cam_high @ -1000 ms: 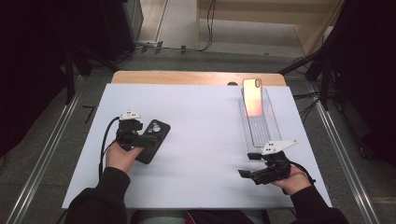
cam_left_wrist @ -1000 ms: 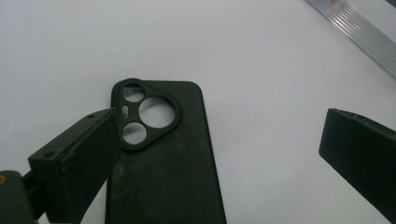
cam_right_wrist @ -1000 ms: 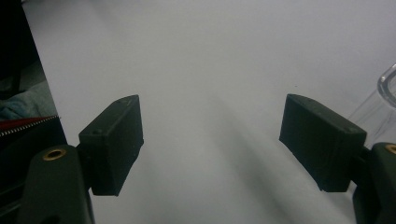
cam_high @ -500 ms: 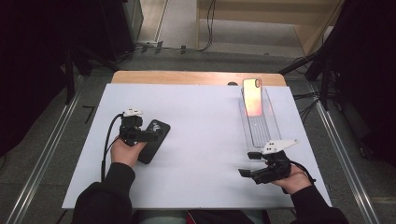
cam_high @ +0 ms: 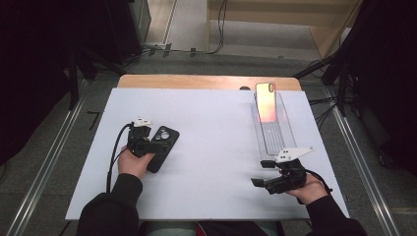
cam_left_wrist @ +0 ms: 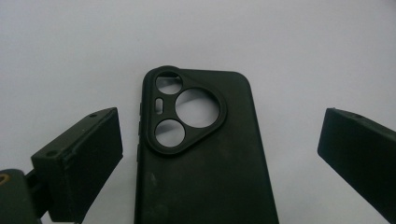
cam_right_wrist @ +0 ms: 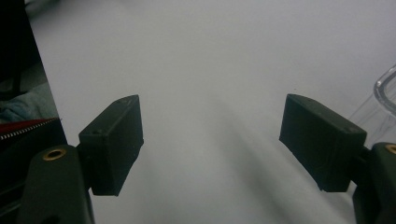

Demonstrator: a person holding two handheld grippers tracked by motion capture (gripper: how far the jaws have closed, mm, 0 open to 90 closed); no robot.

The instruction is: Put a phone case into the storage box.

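Observation:
A black phone case point(cam_high: 166, 142) lies flat on the white table, its back up and its camera cut-outs at the far end. My left gripper point(cam_high: 155, 144) hovers over the case's left side. In the left gripper view the case point(cam_left_wrist: 205, 158) lies between the two spread jaws of the left gripper point(cam_left_wrist: 219, 149), which is open and touches nothing. A phone point(cam_high: 266, 102) with a glowing orange-pink screen stands upright at the far end of a clear tray point(cam_high: 275, 135). My right gripper point(cam_high: 259, 173) rests near the tray's front end, open and empty point(cam_right_wrist: 210, 140).
The white table top point(cam_high: 216, 123) lies on a wooden bench point(cam_high: 196, 81). Metal rails run along the floor on both sides. The clear tray's rim point(cam_right_wrist: 384, 86) shows at the right of the right gripper view. Dark cloth and a red strip lie past the table's near edge point(cam_right_wrist: 23, 126).
My left hand has shifted a little to the right, bringing its gripper further over the black case. The right gripper, phone and tray have not moved.

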